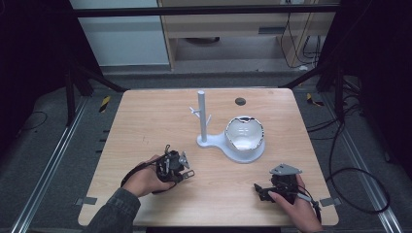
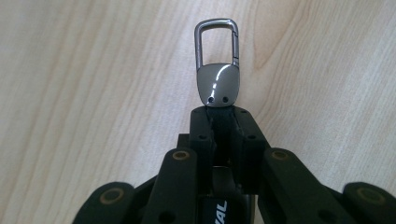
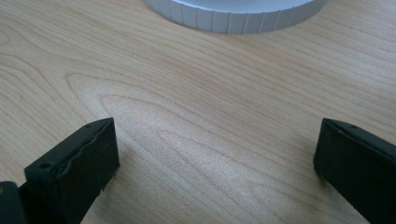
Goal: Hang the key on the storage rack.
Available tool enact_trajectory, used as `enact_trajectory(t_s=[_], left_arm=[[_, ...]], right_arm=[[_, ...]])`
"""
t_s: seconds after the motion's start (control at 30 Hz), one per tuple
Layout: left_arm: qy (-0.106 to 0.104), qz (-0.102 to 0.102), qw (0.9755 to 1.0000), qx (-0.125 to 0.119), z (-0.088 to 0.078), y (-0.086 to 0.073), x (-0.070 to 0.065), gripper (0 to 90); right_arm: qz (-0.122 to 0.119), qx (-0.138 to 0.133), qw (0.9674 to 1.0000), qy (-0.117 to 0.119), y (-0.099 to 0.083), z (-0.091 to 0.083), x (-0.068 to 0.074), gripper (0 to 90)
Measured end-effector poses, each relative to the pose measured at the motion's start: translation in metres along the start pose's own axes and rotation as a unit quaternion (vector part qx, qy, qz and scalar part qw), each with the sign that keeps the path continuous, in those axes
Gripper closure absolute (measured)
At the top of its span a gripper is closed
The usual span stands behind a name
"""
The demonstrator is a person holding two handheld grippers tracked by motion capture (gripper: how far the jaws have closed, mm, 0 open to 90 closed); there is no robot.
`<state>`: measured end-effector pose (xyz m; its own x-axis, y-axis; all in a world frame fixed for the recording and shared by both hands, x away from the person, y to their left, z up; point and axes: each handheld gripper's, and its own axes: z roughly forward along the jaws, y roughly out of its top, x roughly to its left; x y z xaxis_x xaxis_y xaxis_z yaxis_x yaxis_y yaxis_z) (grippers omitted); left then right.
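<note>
My bench sits on grey floor, black curtains either side, cables trailing right.

The right tongs stand with black jaws wide apart over the pale wood-grain tabletop; beyond them lies the ribbed rim of a light-grey round base.

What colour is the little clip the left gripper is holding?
Shiny silver-grey metal. The clip shows best in the left gripper view, pinched in the left gripper.
</note>
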<state>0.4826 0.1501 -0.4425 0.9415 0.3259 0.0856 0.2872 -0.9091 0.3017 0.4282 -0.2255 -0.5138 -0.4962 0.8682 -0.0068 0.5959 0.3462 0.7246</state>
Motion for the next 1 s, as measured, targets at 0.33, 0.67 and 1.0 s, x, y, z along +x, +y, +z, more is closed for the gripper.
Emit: enact_trajectory(t_s=[0.33, 0.67, 1.0], left_arm=[[0.040, -0.043, 0.9942, -0.090, -0.017, -0.025, -0.003, 79.7], [0.096, -0.091, 0.9766, -0.170, -0.032, -0.051, -0.010, 79.9], [0.147, -0.135, 0.9457, -0.257, -0.052, -0.064, -0.016, 80.1]], right_arm=[[0.002, 0.000, 1.0000, -0.001, 0.000, 0.000, 0.000, 0.4], [0.004, 0.001, 1.0000, -0.003, 0.000, 0.000, 0.001, 0.4], [0.004, 0.001, 1.0000, -0.003, 0.000, 0.000, 0.001, 0.4]])
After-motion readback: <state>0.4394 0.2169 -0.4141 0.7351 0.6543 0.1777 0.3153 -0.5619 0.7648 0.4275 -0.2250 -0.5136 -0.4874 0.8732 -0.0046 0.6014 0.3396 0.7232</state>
